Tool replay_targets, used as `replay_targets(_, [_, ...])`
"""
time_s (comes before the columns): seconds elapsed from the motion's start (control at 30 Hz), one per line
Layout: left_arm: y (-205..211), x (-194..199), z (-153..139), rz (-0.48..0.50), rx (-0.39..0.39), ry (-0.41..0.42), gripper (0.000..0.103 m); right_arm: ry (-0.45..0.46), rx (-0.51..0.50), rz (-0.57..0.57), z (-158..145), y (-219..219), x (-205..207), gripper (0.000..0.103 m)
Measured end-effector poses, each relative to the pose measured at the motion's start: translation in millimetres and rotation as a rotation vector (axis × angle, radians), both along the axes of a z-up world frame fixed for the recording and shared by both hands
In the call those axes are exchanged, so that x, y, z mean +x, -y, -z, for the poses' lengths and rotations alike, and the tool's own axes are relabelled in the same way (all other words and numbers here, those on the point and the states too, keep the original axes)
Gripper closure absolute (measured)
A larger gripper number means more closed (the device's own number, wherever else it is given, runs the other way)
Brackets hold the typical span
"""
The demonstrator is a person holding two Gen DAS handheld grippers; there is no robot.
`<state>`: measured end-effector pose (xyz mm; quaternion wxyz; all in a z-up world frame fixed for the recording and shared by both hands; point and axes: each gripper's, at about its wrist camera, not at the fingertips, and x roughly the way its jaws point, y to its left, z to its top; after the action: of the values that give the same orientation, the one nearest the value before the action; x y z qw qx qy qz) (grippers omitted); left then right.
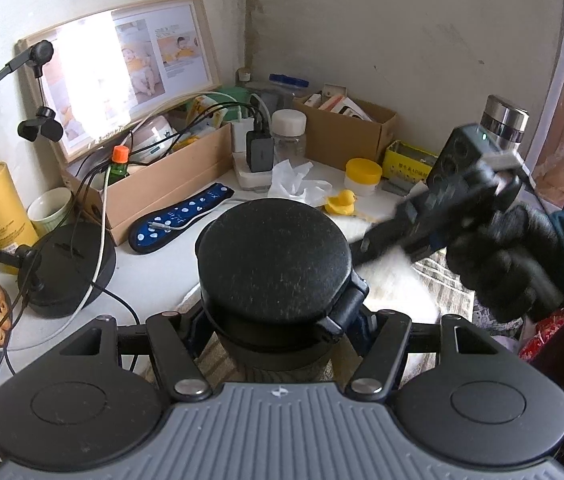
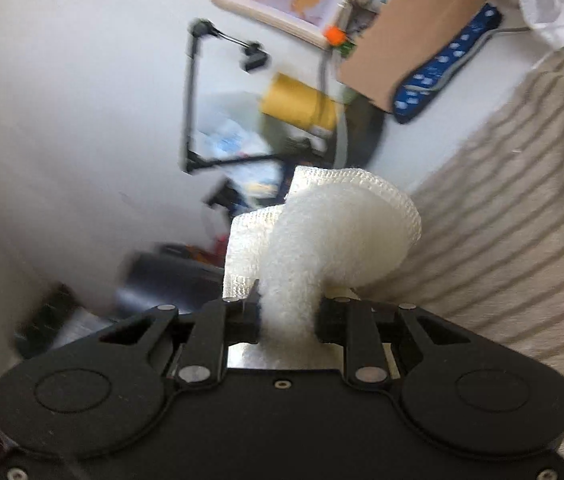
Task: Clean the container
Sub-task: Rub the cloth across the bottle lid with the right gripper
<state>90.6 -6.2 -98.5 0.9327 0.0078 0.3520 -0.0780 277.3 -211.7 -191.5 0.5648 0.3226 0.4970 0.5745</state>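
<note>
My left gripper (image 1: 277, 316) is shut on a dark round container with a black lid (image 1: 273, 256), held upright just in front of the camera; the fingertips are hidden behind it. My right gripper (image 2: 288, 312) is shut on a white cloth (image 2: 334, 232) that bulges out ahead of the jaws. In the left wrist view the right gripper (image 1: 366, 246) comes in from the right, held by a black-gloved hand (image 1: 510, 264), with its tip and the white cloth (image 1: 394, 280) just right of the container.
A striped mat (image 2: 514, 208) covers the white table. Behind are cardboard boxes (image 1: 169, 184), a black round stand base (image 1: 69, 264), cables, a blue dotted strip (image 1: 177, 216), a clear jar (image 1: 289, 136), a yellow-lidded jar (image 1: 363, 176), a rubber duck (image 1: 342, 202), a steel flask (image 1: 504, 120).
</note>
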Motion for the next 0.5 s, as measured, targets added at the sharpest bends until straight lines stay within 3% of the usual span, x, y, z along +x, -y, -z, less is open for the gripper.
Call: replay_targets(0.5, [6.1,-0.8,-1.2,0.017,0.027,-0.004,0.039,0.056,0.205,-0.082,-65.8,-6.4,-9.2,0.083])
